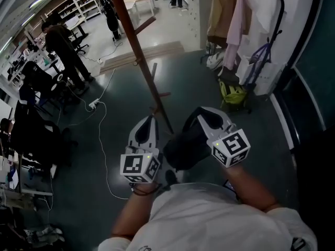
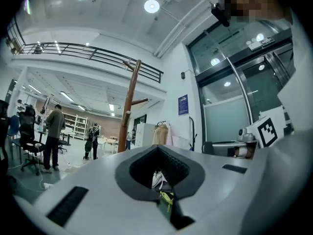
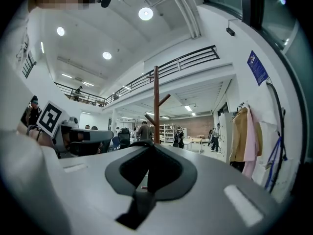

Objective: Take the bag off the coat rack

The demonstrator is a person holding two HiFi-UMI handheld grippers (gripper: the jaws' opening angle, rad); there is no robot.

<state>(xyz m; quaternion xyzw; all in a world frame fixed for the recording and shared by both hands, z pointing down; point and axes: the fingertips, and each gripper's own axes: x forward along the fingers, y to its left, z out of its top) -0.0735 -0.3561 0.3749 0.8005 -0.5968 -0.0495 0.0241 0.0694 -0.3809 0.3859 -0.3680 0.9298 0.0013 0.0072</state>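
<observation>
The coat rack (image 1: pixel 141 51) is a brown wooden pole with pegs; it slants down to the floor just ahead of both grippers. It also rises past the jaws in the left gripper view (image 2: pixel 129 111) and the right gripper view (image 3: pixel 156 106). A black bag (image 1: pixel 183 148) hangs below my right gripper (image 1: pixel 199 114), off the rack and near my body. Its dark strap (image 3: pixel 142 199) runs through the closed jaws. My left gripper (image 1: pixel 149 120) is shut with nothing in it, just left of the pole's foot.
Coats hang on a clothes rail (image 1: pixel 230 14) at the upper right, above a yellow-green bag (image 1: pixel 232 94) on the floor. A power strip with white cable (image 1: pixel 94 104) lies to the left. A person (image 1: pixel 63 46) and office chairs (image 1: pixel 31 135) stand further left.
</observation>
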